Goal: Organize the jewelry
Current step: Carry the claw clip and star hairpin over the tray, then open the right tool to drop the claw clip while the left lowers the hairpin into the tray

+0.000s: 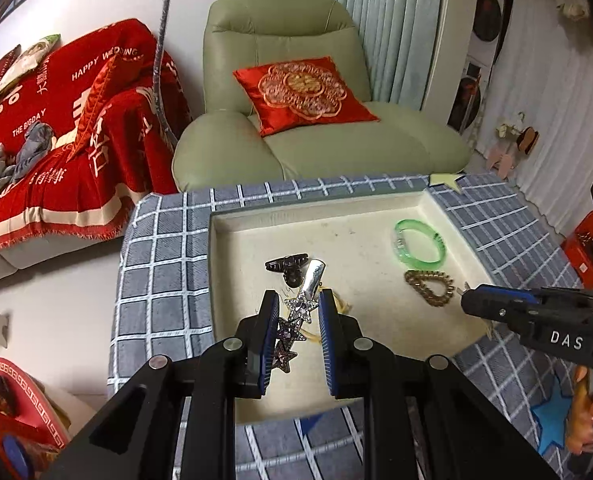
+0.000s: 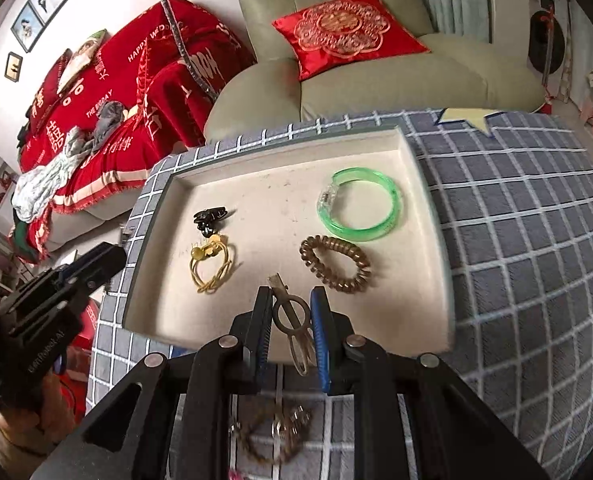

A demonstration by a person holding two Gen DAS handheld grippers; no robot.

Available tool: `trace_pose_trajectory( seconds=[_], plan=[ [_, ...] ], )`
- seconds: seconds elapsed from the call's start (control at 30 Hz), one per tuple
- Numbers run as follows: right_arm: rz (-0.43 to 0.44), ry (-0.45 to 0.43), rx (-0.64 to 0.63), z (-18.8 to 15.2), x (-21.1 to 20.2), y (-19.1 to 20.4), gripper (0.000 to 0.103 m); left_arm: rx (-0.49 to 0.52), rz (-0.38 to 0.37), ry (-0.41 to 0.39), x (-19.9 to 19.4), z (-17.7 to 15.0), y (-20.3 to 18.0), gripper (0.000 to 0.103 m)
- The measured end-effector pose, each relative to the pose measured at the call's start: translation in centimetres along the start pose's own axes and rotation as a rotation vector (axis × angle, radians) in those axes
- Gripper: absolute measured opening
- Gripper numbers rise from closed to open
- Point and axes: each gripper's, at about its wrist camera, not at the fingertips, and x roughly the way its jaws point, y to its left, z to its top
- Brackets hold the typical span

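In the left wrist view my left gripper [image 1: 298, 300] is shut on a star-studded rhinestone hair clip [image 1: 301, 305], held above the near part of the cream tray [image 1: 232, 216]. In the right wrist view my right gripper [image 2: 291, 294] is shut on a dull metal hair clip with a ring [image 2: 290, 316], over the tray's [image 2: 168, 184] near edge. Lying in the tray are a green bangle [image 2: 360, 204], a brown spiral hair tie [image 2: 336, 264], a yellow hair tie [image 2: 212, 264] and a black claw clip [image 2: 210, 218]. The left gripper [image 2: 108, 258] shows left of the tray, the right gripper [image 1: 472, 302] at its right edge.
The tray rests on a table under a blue-grey checked cloth [image 2: 516, 240]. A brown bead bracelet with metal pieces [image 2: 272, 436] lies on the cloth below my right gripper. A green armchair [image 1: 316, 148] with a red cushion stands behind the table, and a red-covered sofa [image 1: 56, 140] is at the left.
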Motion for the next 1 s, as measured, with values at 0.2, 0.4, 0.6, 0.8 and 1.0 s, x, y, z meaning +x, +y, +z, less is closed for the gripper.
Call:
trace_pose_trajectory(
  seconds=[0.2,0.4,0.6,0.8,1.0],
  plan=[
    [0.037,0.066,0.036,0.2,3.8,-0.7,0.021,-0.004,0.012,0.069,4.0,-0.4,-0.1,0.036],
    [-0.008,0.077,0.038,0.2,5.8,-1.7,0.021,0.008,0.030,0.109,6.3,-1.0,-0.5,0.036],
    [-0.106,0.031,0.002,1.0,5.9,-2.3,0.021,0.002,0.044,0.138,7.7,-1.2,-0.7,0.036],
    [-0.125,0.015,-0.007,1.1,5.7,-2.5,0.022,0.034,0.087,0.128,7.9,-1.4,-1.3,0.036],
    [-0.081,0.009,0.028,0.7,4.9,-3.0,0.057,0.027,0.076,0.126,7.6,-1.5,-1.4,0.036]
  ],
)
